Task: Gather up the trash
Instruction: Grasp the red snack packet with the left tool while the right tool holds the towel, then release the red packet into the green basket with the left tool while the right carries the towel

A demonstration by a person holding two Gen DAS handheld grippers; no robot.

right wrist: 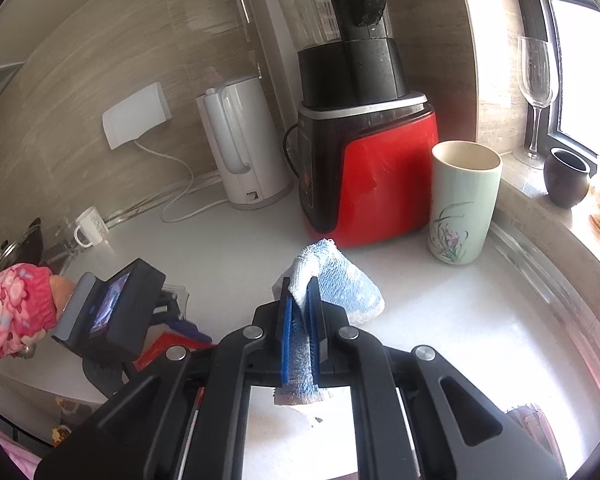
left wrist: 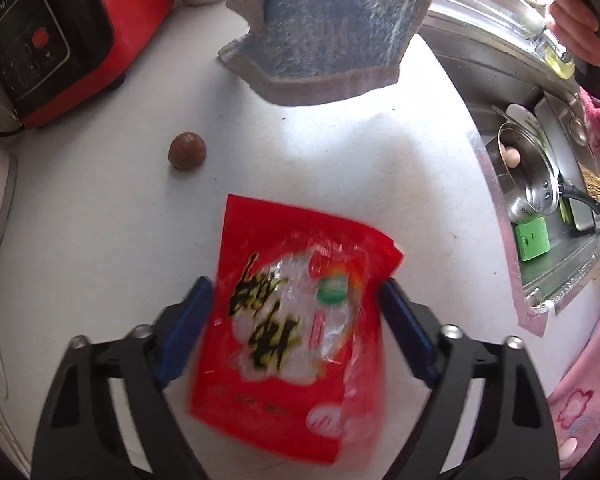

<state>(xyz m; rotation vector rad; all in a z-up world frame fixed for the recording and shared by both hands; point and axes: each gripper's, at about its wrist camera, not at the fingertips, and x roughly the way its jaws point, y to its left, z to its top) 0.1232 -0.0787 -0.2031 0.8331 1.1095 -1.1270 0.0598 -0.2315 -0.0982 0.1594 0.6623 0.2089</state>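
Between the left tool's wide blue fingers lies a red packet, black characters blurred; right tool clamps a blue cloth.

The packet is bright red with bold black characters, a clear window and a small green badge. The cloth is mottled blue and white with a grey-beige border. The counter is plain white. The ball is brown. The blender base is red and black, the kettle white, the tall cup pale green with painted flowers. The sleeve is pink with a floral print. The pads are blue.
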